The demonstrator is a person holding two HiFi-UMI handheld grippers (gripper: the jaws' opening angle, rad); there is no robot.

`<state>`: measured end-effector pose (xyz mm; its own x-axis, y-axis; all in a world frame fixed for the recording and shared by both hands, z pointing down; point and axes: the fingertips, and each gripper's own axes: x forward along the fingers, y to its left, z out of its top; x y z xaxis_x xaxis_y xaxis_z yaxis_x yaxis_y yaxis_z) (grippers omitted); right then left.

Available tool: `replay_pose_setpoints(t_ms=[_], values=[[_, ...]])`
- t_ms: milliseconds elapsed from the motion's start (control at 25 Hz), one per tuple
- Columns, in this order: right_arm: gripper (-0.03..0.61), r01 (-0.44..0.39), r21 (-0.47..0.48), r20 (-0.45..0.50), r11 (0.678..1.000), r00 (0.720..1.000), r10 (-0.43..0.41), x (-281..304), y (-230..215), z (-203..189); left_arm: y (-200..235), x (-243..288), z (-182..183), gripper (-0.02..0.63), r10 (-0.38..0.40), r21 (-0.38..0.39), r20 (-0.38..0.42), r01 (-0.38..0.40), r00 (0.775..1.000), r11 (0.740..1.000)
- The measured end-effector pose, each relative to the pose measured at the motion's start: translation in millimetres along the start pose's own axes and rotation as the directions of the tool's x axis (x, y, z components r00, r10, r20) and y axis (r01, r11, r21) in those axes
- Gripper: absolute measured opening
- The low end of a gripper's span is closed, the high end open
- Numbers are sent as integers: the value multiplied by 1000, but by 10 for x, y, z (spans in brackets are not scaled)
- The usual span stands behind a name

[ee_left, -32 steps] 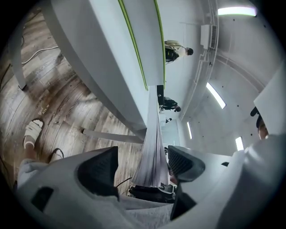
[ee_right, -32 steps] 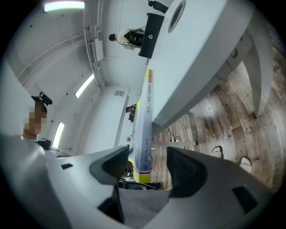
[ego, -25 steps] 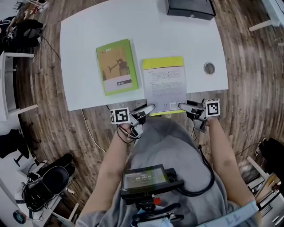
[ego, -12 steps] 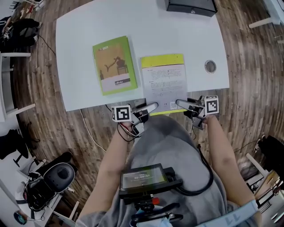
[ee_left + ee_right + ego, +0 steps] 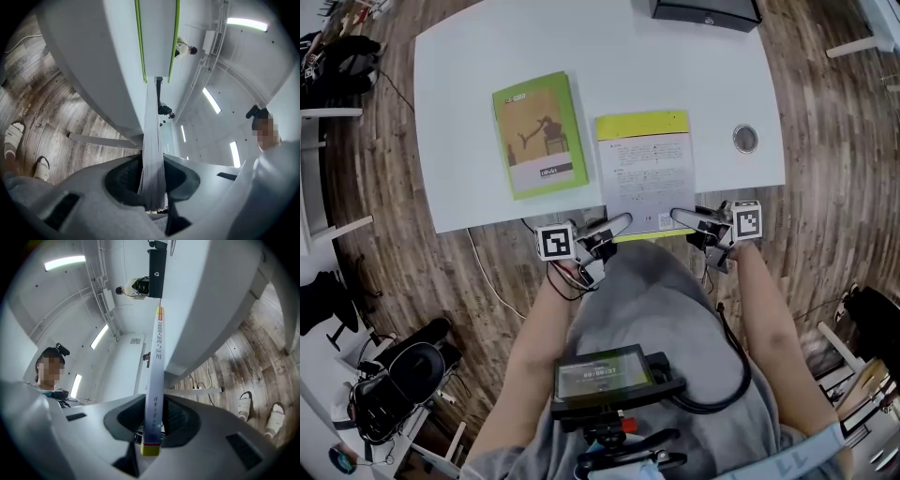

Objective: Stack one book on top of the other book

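1. Since their jaws have just been closing, both tongs now pinch the near edge of the yellow book (image 5: 645, 173). It lies flat at the lower middle of the white surface (image 5: 487, 56), and its near edge juts past the rim.
2. The left tongs (image 5: 616, 224) squeeze the book's lower-left corner. The left gripper view shows a grey block of stacked page edges pressed between pale, moulded jaws with ribbed pads.
3. The right tongs (image 5: 682, 217) clamp the lower-right corner. There a narrow white printed spine with a yellow end sits tight between the pads.
4. The yellow book's cover is a white rectangle with fine print under a yellow band at its upper edge.
5. The green book (image 5: 538, 134) is thin and rectangular, with a tan picture panel on its cover. It lies flat and slightly tilted just left of the yellow book, apart from it.
6. The surface is smooth and matte with rounded corners. A round metal grommet (image 5: 744, 139) is set near its right edge, and a black box (image 5: 705, 13) stands at the top of the frame.
7. A grey-brown plank floor (image 5: 834, 187) surrounds the surface. A black office chair (image 5: 403, 375) stands at lower left.
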<state>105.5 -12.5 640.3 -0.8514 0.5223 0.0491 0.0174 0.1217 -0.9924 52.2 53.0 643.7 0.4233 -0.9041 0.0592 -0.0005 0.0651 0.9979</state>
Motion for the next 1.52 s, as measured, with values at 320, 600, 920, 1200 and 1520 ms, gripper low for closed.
replay_pose_setpoints(t_ms=[320, 600, 920, 1200, 1520], values=[[87, -7, 1, -4, 1000, 1000, 7, 10, 17, -1, -20, 7, 1, 80, -6, 3, -12, 6, 1000, 1000], [84, -2, 16, -6, 1000, 1000, 2, 13, 0, 4, 12, 3, 2, 80, 0, 20, -33, 1, 999, 1000], [83, 35, -12, 9, 999, 999, -35, 20, -6, 7, 27, -15, 10, 78, 30, 58, -30, -28, 999, 998], [82, 46, -33, 27, 998, 999, -45, -7, 27, 24, 2, -17, 28, 78, 46, 128, -22, -43, 999, 991], [83, 28, -48, 52, 998, 998, -25, -10, 169, 25, -180, 6, 22, 78, 23, 172, -33, -17, 999, 985]])
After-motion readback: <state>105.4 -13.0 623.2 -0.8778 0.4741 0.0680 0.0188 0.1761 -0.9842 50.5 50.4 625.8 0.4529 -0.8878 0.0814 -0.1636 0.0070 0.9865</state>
